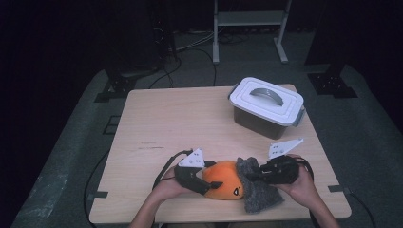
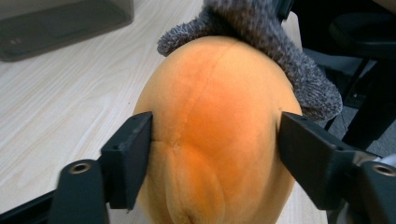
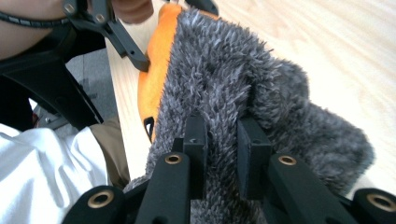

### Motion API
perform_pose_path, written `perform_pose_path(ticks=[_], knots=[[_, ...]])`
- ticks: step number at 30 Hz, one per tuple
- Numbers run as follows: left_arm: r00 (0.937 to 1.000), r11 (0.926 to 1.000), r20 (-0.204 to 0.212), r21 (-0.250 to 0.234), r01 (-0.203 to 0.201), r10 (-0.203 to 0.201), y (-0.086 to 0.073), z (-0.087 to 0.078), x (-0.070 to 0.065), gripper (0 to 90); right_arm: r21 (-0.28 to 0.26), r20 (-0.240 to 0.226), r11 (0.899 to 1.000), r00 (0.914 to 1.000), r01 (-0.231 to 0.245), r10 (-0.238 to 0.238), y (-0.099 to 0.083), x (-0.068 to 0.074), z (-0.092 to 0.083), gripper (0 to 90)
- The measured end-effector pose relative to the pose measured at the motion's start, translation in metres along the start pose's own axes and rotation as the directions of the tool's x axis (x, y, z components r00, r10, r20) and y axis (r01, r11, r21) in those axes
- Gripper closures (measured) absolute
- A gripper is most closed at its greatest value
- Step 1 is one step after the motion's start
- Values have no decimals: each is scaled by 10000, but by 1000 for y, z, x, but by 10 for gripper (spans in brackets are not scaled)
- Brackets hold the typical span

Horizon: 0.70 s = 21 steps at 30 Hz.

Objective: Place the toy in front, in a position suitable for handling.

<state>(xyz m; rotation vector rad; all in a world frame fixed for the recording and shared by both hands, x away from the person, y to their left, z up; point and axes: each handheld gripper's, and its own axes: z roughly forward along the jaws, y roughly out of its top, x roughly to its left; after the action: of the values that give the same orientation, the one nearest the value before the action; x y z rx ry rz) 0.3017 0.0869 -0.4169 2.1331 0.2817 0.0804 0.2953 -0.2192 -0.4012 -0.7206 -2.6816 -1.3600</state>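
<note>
At the left of the high view, the person's left hand [image 1: 164, 187] holds the left gripper [image 1: 205, 183] low over the near edge of the light wooden desk [image 1: 176, 123], with a grey three-cornered plate on top of it. Its fingers [image 2: 133, 154] stand apart on either side of the orange plush toy [image 2: 217, 135]; in the left gripper view both inner faces sit right at the toy's flanks, though whether they actually squeeze it cannot be told.

The orange plush toy [image 1: 225, 179] lies on the desk near its front edge, between the two grippers, its small dark face markings turned toward the person. A grey fuzzy cloth [image 1: 256, 190] is draped over the toy's right end and spreads onto the desk beside it.

Further right, the right gripper [image 1: 256, 175], held in the right hand [image 1: 299, 183], points left into that cloth. In the right gripper view its fingers [image 3: 196, 140] are drawn close together, pinching a raised fold of the grey fuzzy cloth [image 3: 261, 107] between them.

Behind and to the right, well apart from the hands, stands a grey storage box [image 1: 266, 107] with a white lid and handle.
</note>
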Motion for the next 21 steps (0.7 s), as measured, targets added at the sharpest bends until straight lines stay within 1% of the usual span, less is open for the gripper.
perform_pose_path(ticks=[2, 3, 4, 5, 6, 7, 8, 9, 11, 12, 13, 15, 17, 18, 19, 20, 21], knots=[[10000, 9999, 37, 122, 68, -69, 3, 1, 1, 215, 43, -148, 10000, 9999, -39, 39, -1, -1, 4, 756], [10000, 9999, 9, 158, 70, -70, 4, 2, 1, 190, 34, -148, 10000, 9999, -71, 71, -2, -2, 3, 756], [10000, 9999, 9, 158, 70, -70, 4, 2, 1, 182, 34, -148, 10000, 9999, -71, 71, -2, -2, 3, 756], [9997, 9996, -113, 208, 196, -193, 6, 6, 2, 181, 21, -90, 9999, 9999, -146, 147, -2, -3, 2, 756], [9997, 9996, -134, 202, 217, -214, 7, 8, 3, 186, 24, -49, 9999, 9999, -162, 162, -2, -3, 2, 756], [9997, 9996, -134, 202, 217, -214, 7, 8, 3, 224, 24, -49, 9999, 9999, -162, 162, -2, -3, 2, 756], [9995, 9998, -294, 188, 83, -78, 7, 9, 2, 224, 20, -20, 9998, 9998, -176, 176, -2, -4, 2, 756], [9985, 10000, -554, -1, -3, 3, 7, 10, 1, 343, -17, 67, 9996, 9996, -276, 276, -3, -6, 1, 757], [9960, 9995, -869, -243, -219, 197, 8, 10, -1, 391, -126, 97, 9991, 9992, -399, 400, -4, -10, -1, 758], [9949, 9988, -981, -402, -268, 227, 9, 11, -2, 402, -164, 148, 9989, 9989, -447, 450, -4, -11, -3, 758], [9942, 9980, -1039, -526, -340, 284, 10, 11, -2, 409, -238, 261, 9989, 9988, -398, 405, -4, -11, -4, 759], [9883, 9954, -1445, -739, -605, 493, 12, 11, -4, 420, -424, 431, 9984, 9982, -387, 405, -2, -12, -7, 759], [9809, 9908, -1813, -1007, -903, 710, 14, 13, -6, 426, -709, 488, 9966, 9977, -428, 463, 0, -12, -9, 762], [9809, 9909, -1820, -1015, -882, 687, 14, 13, -6, 423, -821, 530, 9958, 9975, -418, 462, 2, -13, -10, 762], [9827, 9928, -1739, -889, -798, 635, 13, 14, -5, 410, -892, 623, 9951, 9969, -420, 477, 3, -13, -10, 762], [9827, 9928, -1739, -889, -798, 635, 13, 14, -5, 402, -888, 633, 9950, 9967, -446, 503, 4, -13, -9, 762], [9870, 9951, -1488, -686, -708, 600, 9, 14, -4, 385, -802, 600, 9957, 9969, -459, 508, 3, -14, -6, 762]])
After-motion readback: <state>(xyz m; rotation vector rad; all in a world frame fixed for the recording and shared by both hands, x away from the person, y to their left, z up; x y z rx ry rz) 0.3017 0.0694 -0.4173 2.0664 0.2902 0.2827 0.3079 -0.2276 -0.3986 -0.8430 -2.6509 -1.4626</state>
